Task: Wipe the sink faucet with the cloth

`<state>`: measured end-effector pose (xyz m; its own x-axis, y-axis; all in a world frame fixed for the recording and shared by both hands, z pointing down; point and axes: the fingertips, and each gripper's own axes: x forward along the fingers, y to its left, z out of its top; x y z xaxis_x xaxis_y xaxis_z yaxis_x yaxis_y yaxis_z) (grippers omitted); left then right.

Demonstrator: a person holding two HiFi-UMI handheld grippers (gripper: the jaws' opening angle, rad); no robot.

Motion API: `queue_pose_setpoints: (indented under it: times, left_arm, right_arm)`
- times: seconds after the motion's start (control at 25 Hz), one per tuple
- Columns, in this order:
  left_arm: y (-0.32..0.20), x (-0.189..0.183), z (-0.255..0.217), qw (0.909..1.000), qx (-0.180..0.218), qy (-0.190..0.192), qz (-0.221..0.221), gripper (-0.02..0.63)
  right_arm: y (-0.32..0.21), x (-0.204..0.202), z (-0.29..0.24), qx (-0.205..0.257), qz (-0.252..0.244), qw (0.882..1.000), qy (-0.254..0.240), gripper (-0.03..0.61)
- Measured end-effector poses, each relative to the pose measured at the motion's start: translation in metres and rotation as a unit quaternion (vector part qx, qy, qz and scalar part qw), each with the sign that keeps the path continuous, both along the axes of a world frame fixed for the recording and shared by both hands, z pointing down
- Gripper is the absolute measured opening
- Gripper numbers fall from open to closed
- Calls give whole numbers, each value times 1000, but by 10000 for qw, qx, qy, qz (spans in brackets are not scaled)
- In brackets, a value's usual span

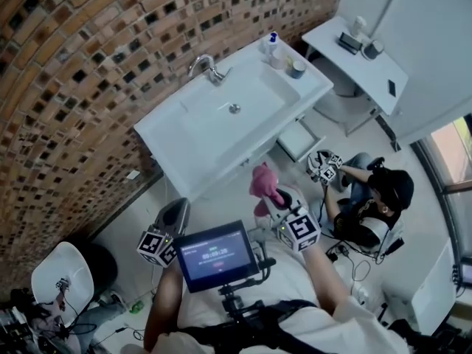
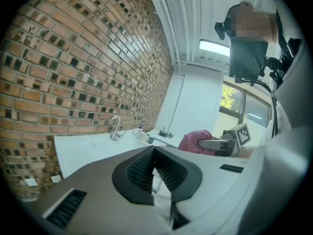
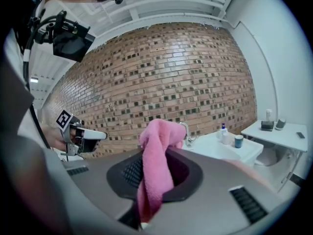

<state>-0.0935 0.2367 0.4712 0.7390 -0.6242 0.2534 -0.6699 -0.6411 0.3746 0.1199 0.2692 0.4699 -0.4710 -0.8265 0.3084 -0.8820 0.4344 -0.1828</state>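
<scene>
The white sink (image 1: 193, 135) stands against the brick wall, with the chrome faucet (image 1: 209, 68) at its back edge. My right gripper (image 1: 274, 198) is shut on a pink cloth (image 1: 262, 183) and held in front of the sink, well short of the faucet. In the right gripper view the cloth (image 3: 156, 165) hangs bunched between the jaws of my right gripper (image 3: 159, 153), and the faucet (image 3: 185, 131) shows beyond it. My left gripper (image 1: 175, 214) hangs to the left and lower, away from the sink. Its jaws meet at the tip with nothing in them (image 2: 153, 151). The faucet (image 2: 115, 127) is far ahead.
A bottle (image 1: 271, 46) and a cup (image 1: 297, 68) sit on the sink's right corner. A white shelf (image 1: 369, 68) with small items stands to the right. A person (image 1: 372, 201) sits on the floor at the right. A white stool (image 1: 63, 275) is at the left. A screen (image 1: 217, 255) hangs near my chest.
</scene>
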Motion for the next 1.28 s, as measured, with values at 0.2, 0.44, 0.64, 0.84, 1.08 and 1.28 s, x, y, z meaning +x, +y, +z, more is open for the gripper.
queue_pose_setpoints:
  times: [0.2, 0.44, 0.64, 0.84, 1.08, 1.28]
  left_arm:
    - [2, 31, -4, 9999, 25, -26, 102, -6]
    - [10, 62, -1, 9998, 24, -110, 168, -6]
    - [11, 81, -4, 10000, 39, -60, 43, -6]
    - [20, 99, 5, 10000, -12, 45, -42, -8]
    - [31, 118, 17, 9997, -88, 95, -221, -8]
    - [34, 120, 22, 9989, -198, 253, -355, -8]
  right_arm:
    - [9, 21, 5, -83, 34, 9998, -154, 60]
    - [17, 49, 11, -139, 46, 9997, -217, 60]
    - [15, 74, 8, -131, -10, 9997, -183, 60]
    - [17, 93, 8, -168, -179, 9996, -133, 60]
    - [15, 119, 1, 98, -156, 9998, -17, 57]
    - [7, 123, -5, 144, -256, 9995, -66, 57]
